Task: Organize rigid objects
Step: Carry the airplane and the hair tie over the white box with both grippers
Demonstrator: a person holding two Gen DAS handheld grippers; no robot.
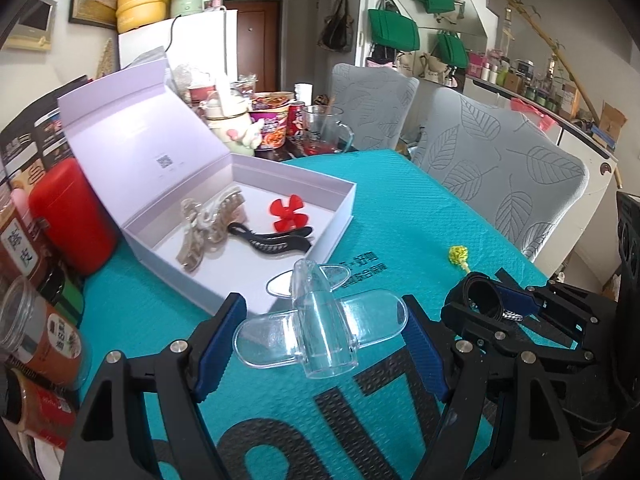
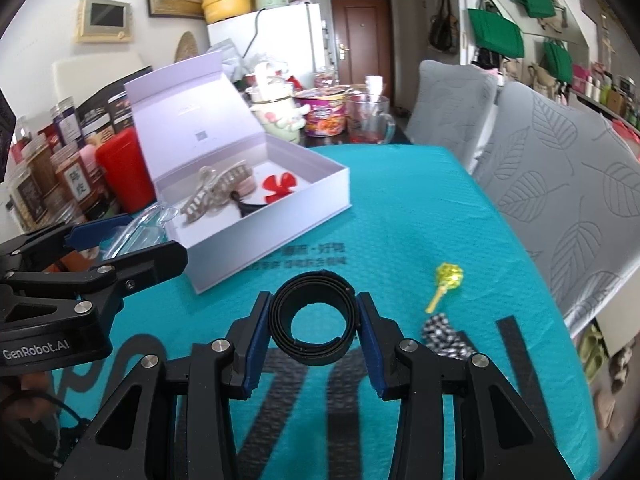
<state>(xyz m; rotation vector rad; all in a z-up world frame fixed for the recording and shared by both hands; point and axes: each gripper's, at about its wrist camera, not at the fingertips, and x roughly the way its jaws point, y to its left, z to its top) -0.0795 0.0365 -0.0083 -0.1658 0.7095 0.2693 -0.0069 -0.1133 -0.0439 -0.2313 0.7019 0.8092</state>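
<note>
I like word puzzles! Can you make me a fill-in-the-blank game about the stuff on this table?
1. The left gripper holds a clear plastic ____.
2. The right gripper holds a rolled-up black ____.
3. The red flower clip lies inside the open lavender ____.
4. The yellow hairpin rests on the ____ tablecloth.

Missing words: hair clip; band; box; teal

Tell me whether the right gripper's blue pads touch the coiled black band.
Touching: the right wrist view shows both pads pressed against the coiled black band.
</note>
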